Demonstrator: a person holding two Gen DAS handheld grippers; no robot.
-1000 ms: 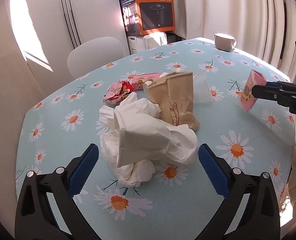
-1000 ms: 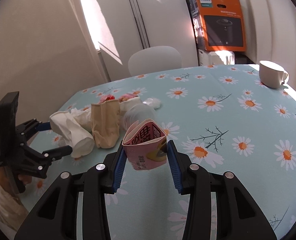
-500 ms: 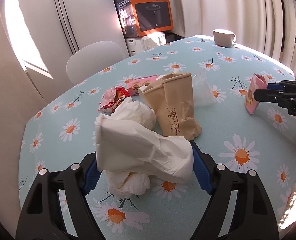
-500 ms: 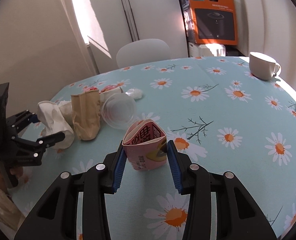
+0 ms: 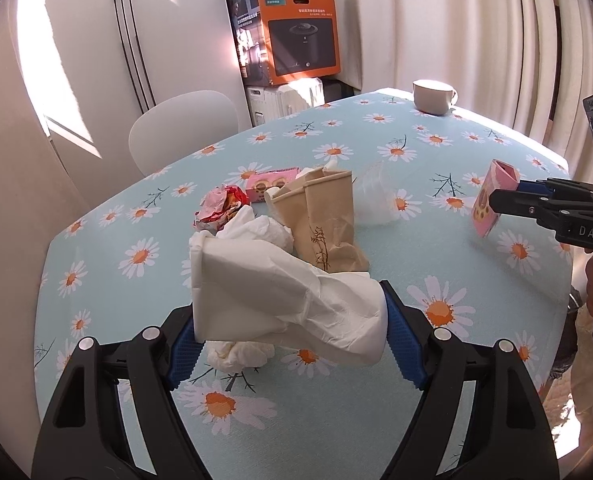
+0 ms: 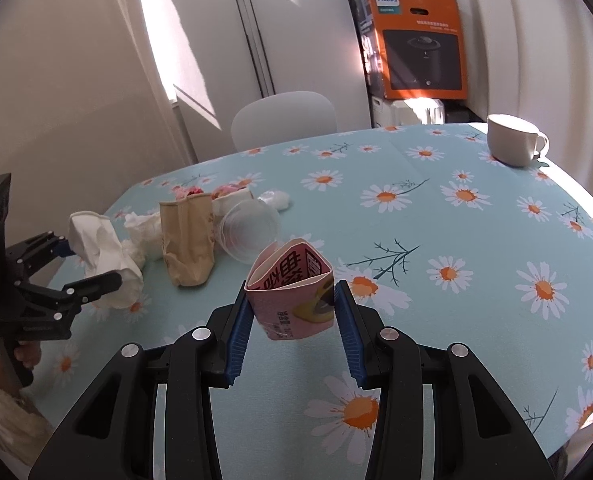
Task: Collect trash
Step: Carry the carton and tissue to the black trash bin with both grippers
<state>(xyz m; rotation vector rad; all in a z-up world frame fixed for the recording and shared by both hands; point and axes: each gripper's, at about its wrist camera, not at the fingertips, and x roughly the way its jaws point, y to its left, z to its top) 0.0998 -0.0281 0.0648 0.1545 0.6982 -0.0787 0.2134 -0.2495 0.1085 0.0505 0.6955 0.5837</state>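
**Both grippers hold trash above the daisy tablecloth**

The white paper bag (image 5: 288, 300) sits crosswise between the blue pads of the left gripper (image 5: 290, 344), which has just been closing and now presses on it from both sides; the bag is clear of the cloth, its folded end sticking out past the left pad. Directly beneath and just ahead of those pads lies a crumpled white tissue wad (image 5: 240, 354) on the table. Further ahead of the left gripper stands a brown paper bag (image 5: 328, 220), tilted, with a second white wad (image 5: 262, 230) touching its left side. Beyond these, a red and white wrapper (image 5: 220, 210) and a flat pink snack box (image 5: 270, 186) lie close together, and a clear plastic cup (image 5: 376, 200) lies on its side just right of the brown bag.

The pink carton (image 6: 292, 292) is clamped upright between the pads of the right gripper (image 6: 294, 316), its open top facing up, lifted off the cloth. The left wrist view shows this carton off to the right, apart from the pile.

Far ahead of both tools, near the far edge of the table (image 6: 436, 216), stands a white mug (image 6: 512, 144). Behind the table are a white chair (image 6: 284, 118) and an orange appliance box (image 6: 420, 40).
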